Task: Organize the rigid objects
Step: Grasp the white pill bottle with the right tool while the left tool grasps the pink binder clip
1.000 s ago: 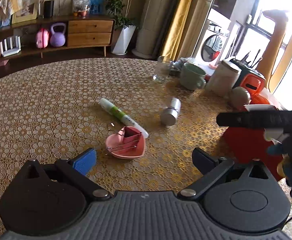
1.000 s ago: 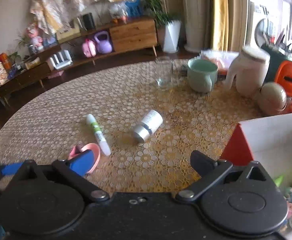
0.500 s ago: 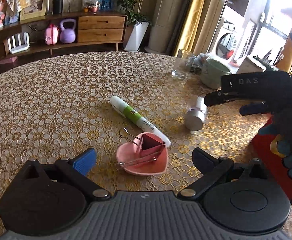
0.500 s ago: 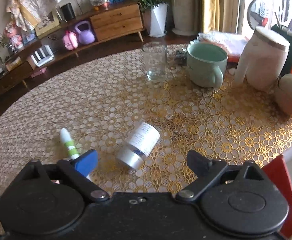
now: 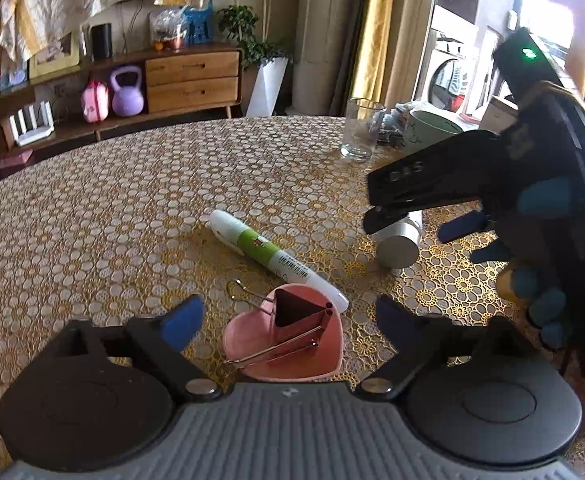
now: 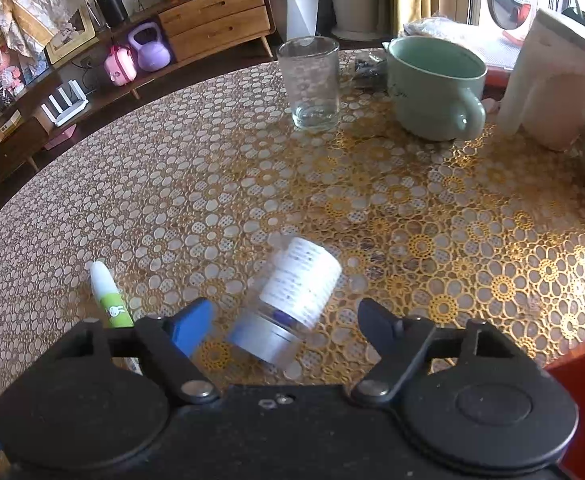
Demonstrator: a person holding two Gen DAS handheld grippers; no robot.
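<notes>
A pink heart-shaped dish holding a dark red binder clip lies between the fingers of my open left gripper. A white and green tube lies just beyond it; its tip shows in the right wrist view. A small white jar with a silver cap lies on its side between the fingers of my open right gripper. In the left wrist view the jar sits under the right gripper's body.
The round table has a gold lace-pattern cloth. A clear glass, a green mug and a white jug stand at the far side. A red box edge is at the right.
My right gripper moved forward and down over the jar, which now lies between its fingers. My left gripper moved closer to the pink dish.
</notes>
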